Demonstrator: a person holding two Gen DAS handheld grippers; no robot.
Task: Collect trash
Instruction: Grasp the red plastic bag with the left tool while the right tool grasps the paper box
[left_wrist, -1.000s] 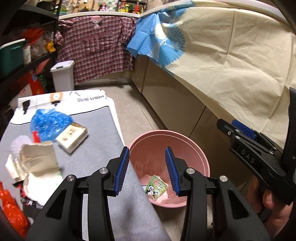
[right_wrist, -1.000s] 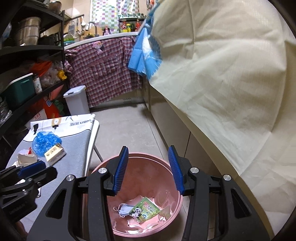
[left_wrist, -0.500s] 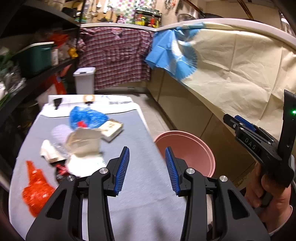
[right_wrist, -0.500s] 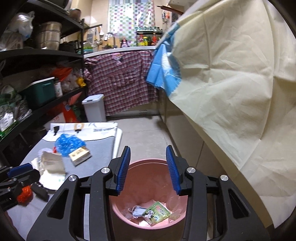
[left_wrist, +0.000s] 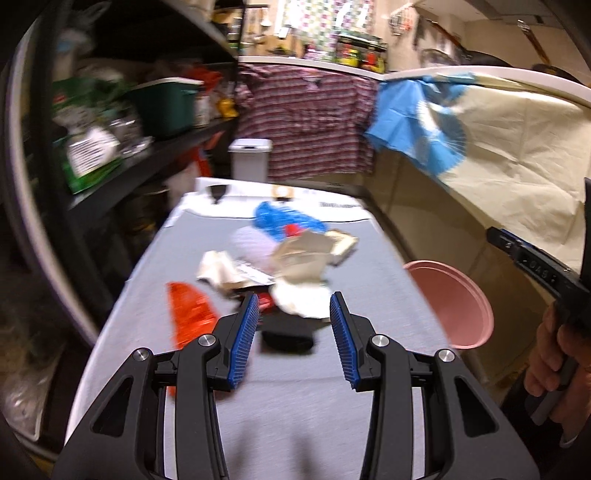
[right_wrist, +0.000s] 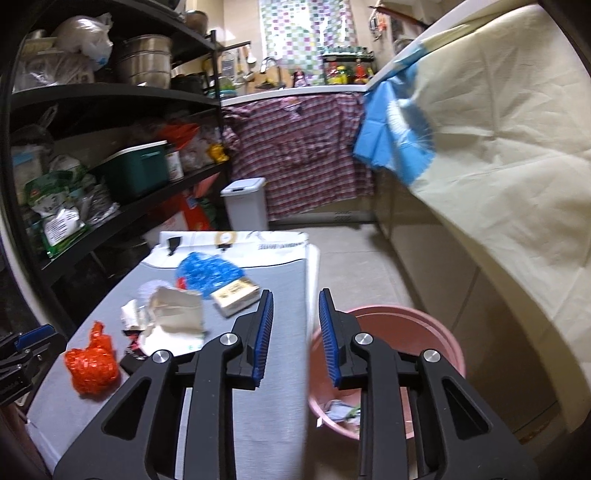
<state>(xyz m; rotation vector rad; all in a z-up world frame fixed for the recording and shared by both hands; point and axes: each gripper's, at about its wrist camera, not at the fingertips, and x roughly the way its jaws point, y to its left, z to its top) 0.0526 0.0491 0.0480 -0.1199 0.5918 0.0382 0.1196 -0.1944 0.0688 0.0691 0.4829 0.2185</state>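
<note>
left gripper (left_wrist: 293, 338): fingers spread, empty, above black item (left_wrist: 287, 334) on counter (left_wrist: 295, 406). right gripper (right_wrist: 295, 334): fingers spread, empty. trash pile (left_wrist: 291, 266) overlapping; risk: snagging neighbours, spilling beside pink bin (right_wrist: 436, 332).

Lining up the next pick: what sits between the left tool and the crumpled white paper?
In the left wrist view, a small black object lies between the left tool and the white paper.

A home kitchen — sink tap (right_wrist: 269, 63) and condiment bottles (right_wrist: 343, 72) at top centre, pots (right_wrist: 147, 59) on shelves (right_wrist: 110, 96) upper left.
</note>
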